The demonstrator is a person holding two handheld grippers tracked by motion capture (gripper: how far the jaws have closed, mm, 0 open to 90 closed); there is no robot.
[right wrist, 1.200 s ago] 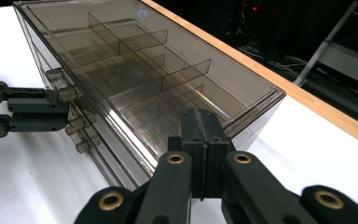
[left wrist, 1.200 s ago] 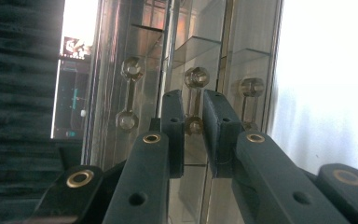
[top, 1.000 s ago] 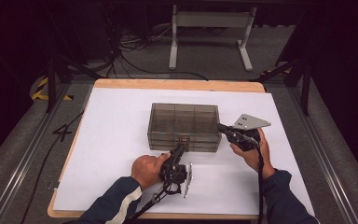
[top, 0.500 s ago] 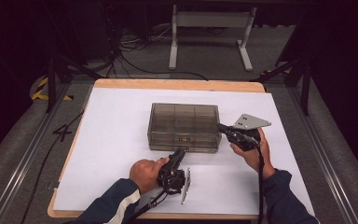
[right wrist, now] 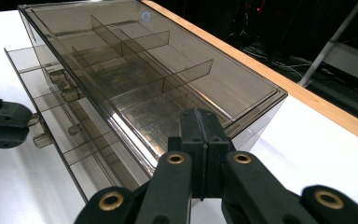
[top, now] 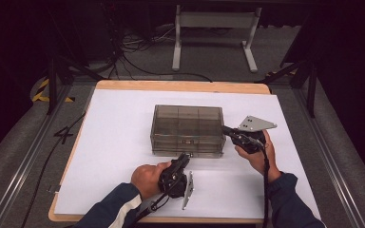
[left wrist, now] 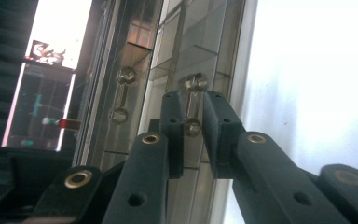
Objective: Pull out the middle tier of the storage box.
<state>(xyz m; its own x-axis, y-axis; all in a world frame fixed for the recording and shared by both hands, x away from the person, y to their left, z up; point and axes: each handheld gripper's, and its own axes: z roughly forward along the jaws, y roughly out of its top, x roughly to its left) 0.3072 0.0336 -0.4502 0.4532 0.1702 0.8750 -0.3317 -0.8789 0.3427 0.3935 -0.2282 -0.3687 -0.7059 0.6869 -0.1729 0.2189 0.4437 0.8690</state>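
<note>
From above, my left tongs (top: 184,159) have pulled back toward me at six o'clock of the smoky drawer box (top: 187,129) mid-table. Along my left tongs, the jaws pinch a drawer's metal handle (left wrist: 192,105); the drawer's contents are unclear. Along my right tongs (right wrist: 200,140), jaws pressed together, touching the box's corner.

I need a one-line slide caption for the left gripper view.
Left gripper closing on a brass drawer handle of the smoky transparent drawer box.

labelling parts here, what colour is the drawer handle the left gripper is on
Brass-gold metal: the handle sits between the left gripper jaws on the smoky box. Left gripper view shows it best.
</note>
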